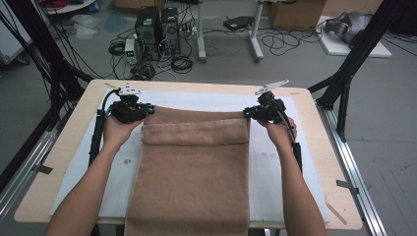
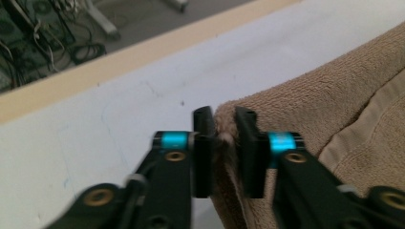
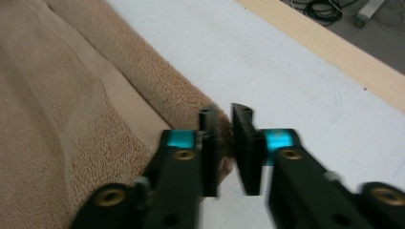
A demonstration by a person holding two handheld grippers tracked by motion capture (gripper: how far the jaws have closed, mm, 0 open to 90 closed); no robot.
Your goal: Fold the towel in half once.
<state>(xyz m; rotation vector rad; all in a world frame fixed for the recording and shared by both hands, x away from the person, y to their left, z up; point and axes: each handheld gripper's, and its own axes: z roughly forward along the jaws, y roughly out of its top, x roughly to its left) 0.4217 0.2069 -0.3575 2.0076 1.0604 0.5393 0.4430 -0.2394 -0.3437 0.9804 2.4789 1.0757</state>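
A brown towel [image 1: 194, 167] lies lengthwise on a white mat [image 1: 275, 162], its far end folded back into a band and its near end hanging over the table's front edge. My left gripper [image 1: 147, 110] is at the fold's far left corner and my right gripper [image 1: 247, 113] at its far right corner. In the left gripper view the jaws [image 2: 224, 114] stand slightly apart, with the towel's [image 2: 325, 109] corner loose in the gap. The right gripper view shows the same: a narrow gap at my right gripper [image 3: 225, 112], with the towel [image 3: 71, 95] corner beside one pad, not pinched.
The mat covers most of a light wooden table [image 1: 54, 162]. Black frame posts [image 1: 344, 93] stand at both far corners. On the floor beyond are computer towers [image 1: 157, 32], tangled cables and cardboard boxes.
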